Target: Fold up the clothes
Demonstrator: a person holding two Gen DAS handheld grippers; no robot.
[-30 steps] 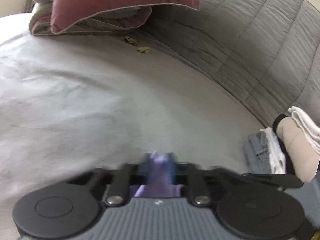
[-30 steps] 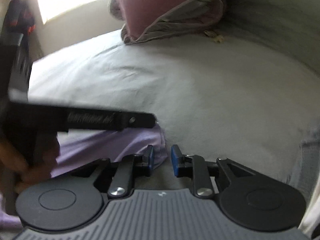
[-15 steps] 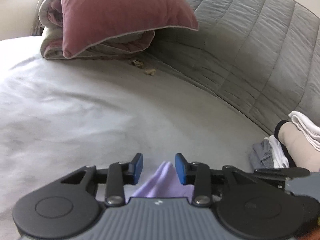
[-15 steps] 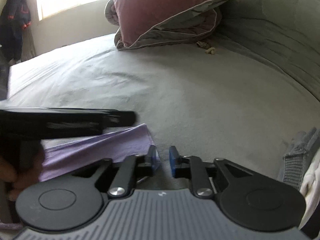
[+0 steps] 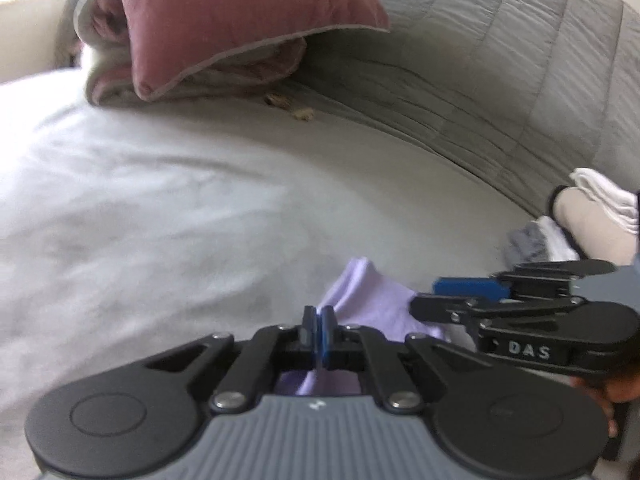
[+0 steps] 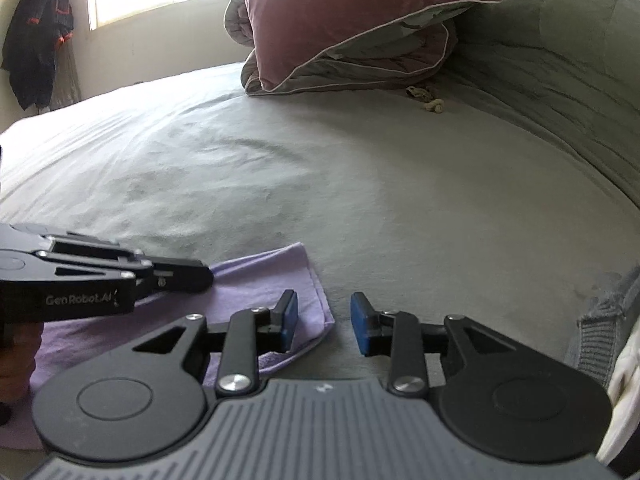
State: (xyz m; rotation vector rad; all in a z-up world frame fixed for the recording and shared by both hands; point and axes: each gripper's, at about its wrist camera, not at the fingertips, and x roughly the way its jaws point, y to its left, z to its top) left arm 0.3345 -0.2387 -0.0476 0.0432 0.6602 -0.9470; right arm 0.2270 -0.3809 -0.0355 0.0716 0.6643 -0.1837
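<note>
A lilac garment [image 6: 256, 292] lies flat on a pale grey bed sheet [image 6: 360, 184], close in front of both hand-held grippers. Seen from the left wrist, the left gripper [image 5: 319, 330] has its two blue-padded fingers pressed together; lilac cloth shows just beyond and beneath the fingertips, but whether any of it is pinched between the pads cannot be told. Just to the right of those fingers, the right gripper [image 5: 466, 288] reaches in sideways over the same cloth. Seen from the right wrist, the right gripper [image 6: 324, 322] has its jaws partly apart and opening, with only bare sheet in the gap; its left finger [image 6: 289, 320] sits over the garment's near right corner, and its right finger is off the cloth. The left gripper [image 6: 200, 276] enters from the left of these fingers, its tip over the lilac fabric. Far ahead of the fingers, a dusty-pink pillow [image 6: 352, 12] rests on a folded quilt. To the right lies a pile of grey and white clothes [image 5: 536, 240].
</note>
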